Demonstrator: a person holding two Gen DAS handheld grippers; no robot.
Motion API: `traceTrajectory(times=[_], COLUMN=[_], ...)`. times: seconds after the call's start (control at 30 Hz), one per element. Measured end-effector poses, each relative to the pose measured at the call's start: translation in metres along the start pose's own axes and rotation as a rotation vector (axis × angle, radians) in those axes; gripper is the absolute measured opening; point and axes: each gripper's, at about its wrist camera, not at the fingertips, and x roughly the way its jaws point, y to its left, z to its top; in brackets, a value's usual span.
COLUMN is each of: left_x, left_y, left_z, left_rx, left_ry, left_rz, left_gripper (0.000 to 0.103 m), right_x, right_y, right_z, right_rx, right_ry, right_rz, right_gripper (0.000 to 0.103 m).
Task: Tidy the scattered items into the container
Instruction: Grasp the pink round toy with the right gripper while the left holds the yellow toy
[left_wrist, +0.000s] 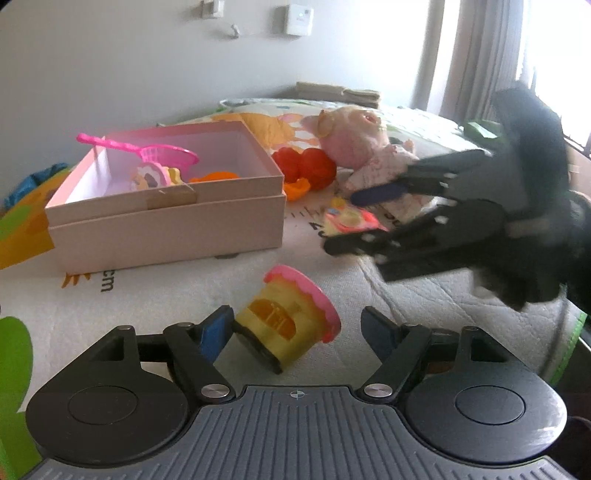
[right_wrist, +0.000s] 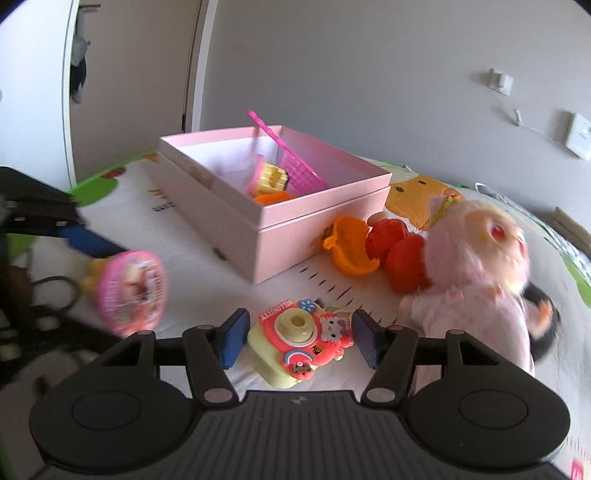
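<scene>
My left tongs (left_wrist: 297, 328), bottom centre of the left view: jaws apart. The cake toy (left_wrist: 288, 325) (yellow body, pink frosted top) lies tipped on its side between them. The left blue pad (left_wrist: 214, 332) is at or just touching its dark base; I can't tell which. The right pad is clear of the pink rim. No clamp.

My right tongs (right_wrist: 297, 339), bottom centre of the right view: jaws apart around the toy camera (right_wrist: 301, 341) (red-pink face, pale yellow-green body), which lies flat on the bed mat (right_wrist: 184, 258). There is a visible gap at both pads, so it isn't gripped. The same tongs show blurred at middle right of the left view, over the camera.

Pink box (left_wrist: 170, 206) (the container): middle left of the left view, upper centre of the right view, open top, sitting on the mat. Inside: a pink net scoop (right_wrist: 291, 166) leaning on the rim with its handle sticking out, a yellow-pink toy (right_wrist: 269, 179), and something orange (right_wrist: 273, 197) at the bottom.

Loose on the mat, right of the box in both views: an orange cup-like piece (right_wrist: 349, 245), a red toy (right_wrist: 400, 254) touching it, and a pink plush doll (right_wrist: 476, 258) against the red one. All are outside the box.

The right view is blurred at the left edge, where the left tongs and the pink cake top show.
</scene>
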Motion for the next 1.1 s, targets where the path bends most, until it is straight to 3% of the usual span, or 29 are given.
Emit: traceTrajectory(times=[0.3,0.43,0.53,0.6,0.77,1.1], left_x=[-0.027,-0.041,-0.05,-0.053,-0.032,-0.013], left_y=[-0.012,0.001,0.009,0.005,-0.012,0.001], left_z=[-0.018,-0.026,-0.027,-0.027,-0.023,-0.021], left_rx=[0.067,0.03,-0.029,-0.016,0.066,-0.064], left_ry=[-0.049,-0.039,-0.05,-0.068,-0.045,-0.03], left_rz=[0.173,0.226,0.162,0.108,0.141,0.093], left_gripper=[0.083,0.085,0.088,0.094,0.094,0.076], right_x=[-0.056,-0.065,-0.066,-0.068,-0.069,-0.058], right_y=[0.034,0.044,0.047,0.05,0.048,0.048], right_z=[-0.036,-0.045,-0.046,-0.047,-0.047,-0.054], right_rx=[0.077,0.081,0.109,0.13,0.173,0.252], right_ry=[-0.03,-0.038,-0.041,-0.054,-0.071,-0.026], right_rz=[-0.039,-0.055,-0.048,-0.051,-0.092,-0.084], right_gripper=[0.061,0.061,0.061,0.061,0.072,0.082])
